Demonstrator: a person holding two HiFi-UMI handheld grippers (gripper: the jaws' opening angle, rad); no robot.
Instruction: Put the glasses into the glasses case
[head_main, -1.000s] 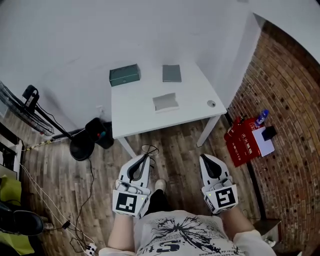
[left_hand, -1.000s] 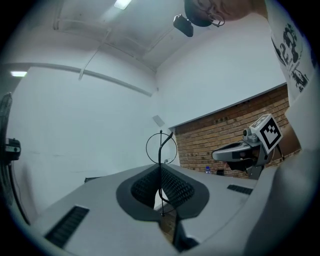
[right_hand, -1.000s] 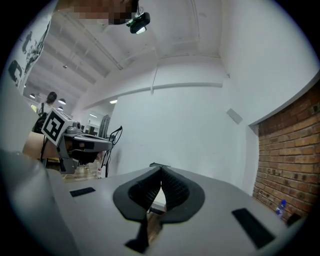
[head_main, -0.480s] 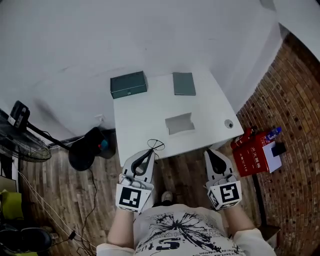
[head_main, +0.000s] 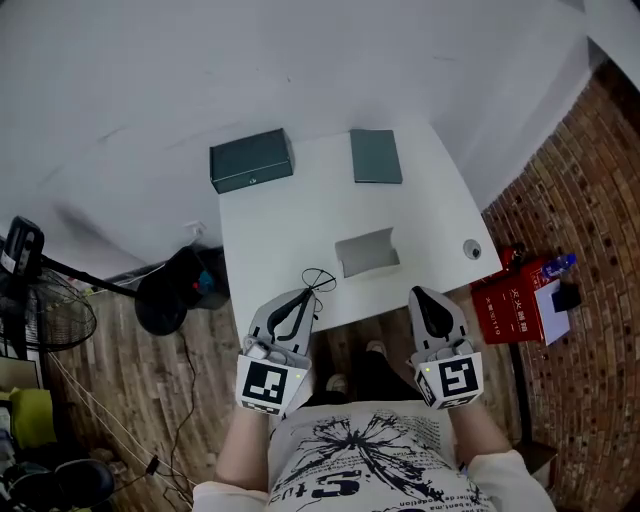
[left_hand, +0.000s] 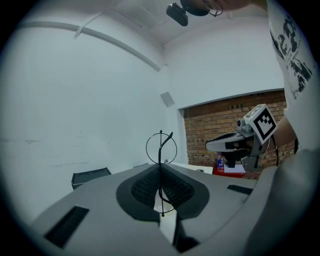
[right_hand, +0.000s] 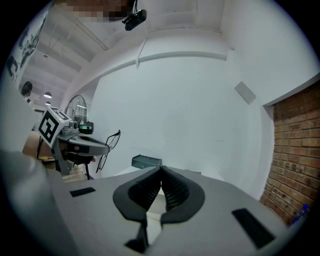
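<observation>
Left gripper (head_main: 309, 297), glasses (head_main: 318, 280) pinched at its tip, has neared the table (head_main: 280, 230).

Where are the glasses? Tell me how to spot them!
Find the white table against the white wall. At its near edge, the left hand-held gripper pinches the glasses between its tips. They alone are thin black wire with round rims.

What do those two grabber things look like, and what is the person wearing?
The left gripper and the right gripper match: light grey shells that narrow to a point, with black ribbed pads inside. The left cube and the right cube at their backs are white with black square markers. The person wears a white short-sleeved T-shirt with a black print.
</observation>
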